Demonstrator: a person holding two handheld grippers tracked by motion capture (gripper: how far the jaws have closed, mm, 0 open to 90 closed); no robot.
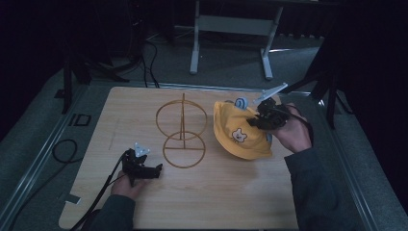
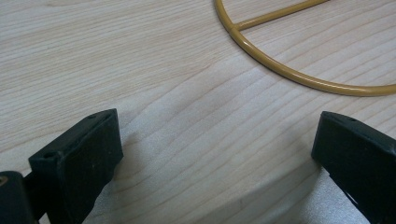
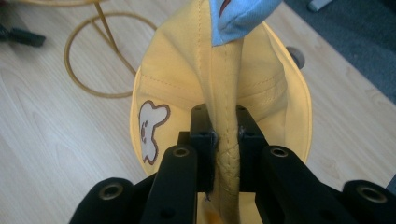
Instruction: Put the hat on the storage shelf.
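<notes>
A yellow child's hat (image 1: 239, 132) with a bear patch and a small blue ear lies at the table's right side. My right gripper (image 1: 256, 119) is shut on a fold of its crown; in the right gripper view the yellow hat (image 3: 187, 79) is pinched between the two black jaws of the right gripper (image 3: 226, 135). A gold wire stand (image 1: 183, 131) with two rings and an upright rod stands at mid-table. My left gripper (image 1: 156, 169) rests low near the front left, jaws wide apart over bare wood, next to the stand's lower ring (image 2: 289, 72).
The wooden table (image 1: 144, 207) sits in a dark room with a grey floor. A white table frame (image 1: 231, 29) stands beyond the far edge. Black cables (image 1: 65, 149) lie on the floor at the left.
</notes>
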